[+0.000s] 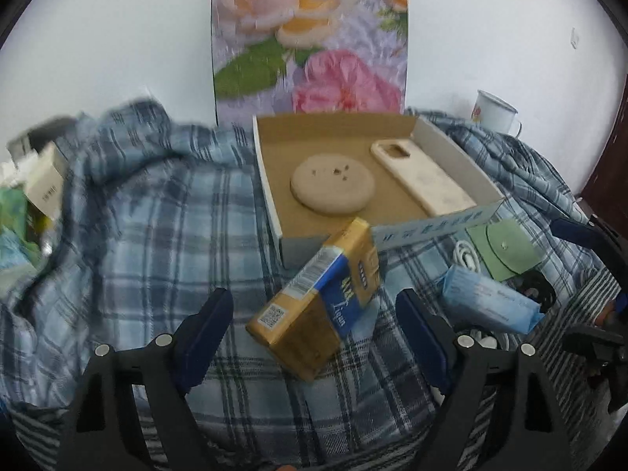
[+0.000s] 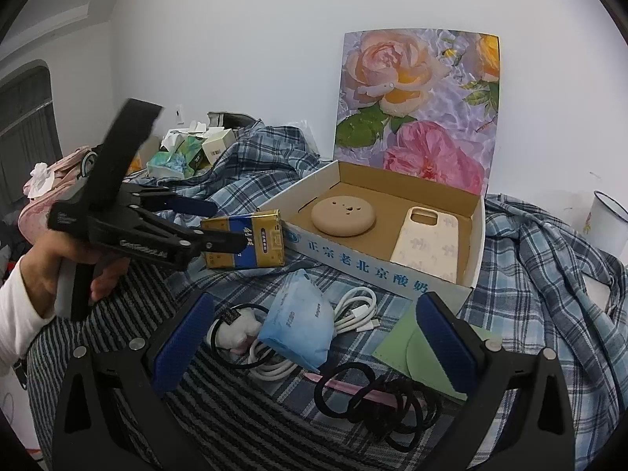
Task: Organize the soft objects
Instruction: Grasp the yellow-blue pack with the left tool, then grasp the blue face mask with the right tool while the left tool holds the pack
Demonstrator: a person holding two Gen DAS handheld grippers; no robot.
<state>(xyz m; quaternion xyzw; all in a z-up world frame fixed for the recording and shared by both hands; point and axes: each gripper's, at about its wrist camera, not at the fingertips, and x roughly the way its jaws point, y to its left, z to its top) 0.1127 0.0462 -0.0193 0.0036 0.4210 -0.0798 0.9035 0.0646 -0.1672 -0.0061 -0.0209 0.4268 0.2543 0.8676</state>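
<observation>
Plaid bedding (image 1: 157, 235) w/ open box (image 1: 271, 196); tissue pack (image 1: 314, 314) between left fingers (image 1: 208, 318), untouched; right fingers (image 2: 184, 337) open over blue pack (image 2: 298, 325).

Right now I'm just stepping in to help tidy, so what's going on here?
A person is sorting soft items on a bed into the open cardboard box, which already holds a round beige pad and a phone case. The left hand-held gripper straddles a gold-and-blue tissue pack, pads apparently not pressing on it. The right hand-held gripper hovers open over a light blue pack.
</observation>
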